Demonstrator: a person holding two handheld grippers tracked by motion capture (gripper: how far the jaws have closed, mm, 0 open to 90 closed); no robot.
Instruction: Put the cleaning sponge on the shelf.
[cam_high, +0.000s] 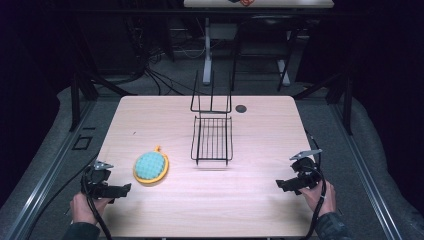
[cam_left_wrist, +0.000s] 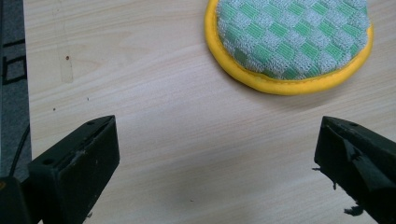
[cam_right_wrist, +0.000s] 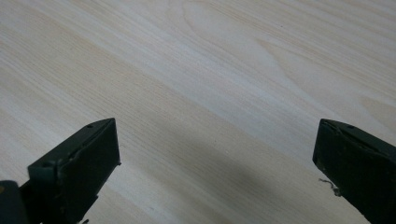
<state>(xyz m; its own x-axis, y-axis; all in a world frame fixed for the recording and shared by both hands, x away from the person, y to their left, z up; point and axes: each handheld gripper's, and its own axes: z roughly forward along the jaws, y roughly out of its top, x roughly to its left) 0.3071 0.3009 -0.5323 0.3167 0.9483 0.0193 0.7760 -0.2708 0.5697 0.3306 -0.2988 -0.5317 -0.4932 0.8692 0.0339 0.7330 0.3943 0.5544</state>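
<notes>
- Yellow-rimmed round scrub pad (cam_high: 151, 168) with green-and-white checked top lies flat on the light wood table (cam_high: 260, 130), front-left area, small orange loop at its far edge.
- Left gripper (cam_high: 120, 189) sits near the table's front-left corner, held by the person's left hand (cam_high: 83, 207); jaws spread wide, nothing between them.
- Pad is just beside the left gripper, ahead and to its right, not touching; in the left gripper view the pad (cam_left_wrist: 288, 43) lies beyond the jaw tips, off toward the right jaw, bare wood in between.
- Right gripper (cam_high: 281, 185) at front-right, held by the right hand (cam_high: 320, 197); jaws wide apart, empty, over bare wood in the right gripper view.
- Pad is well apart from the right gripper, across the table's front.
- Black wire rack (cam_high: 212, 134) stands mid-table, beyond the pad and to its right, apart from both grippers.
- Small dark round spot (cam_high: 241, 108) on the table just right of the rack's upright back.
</notes>
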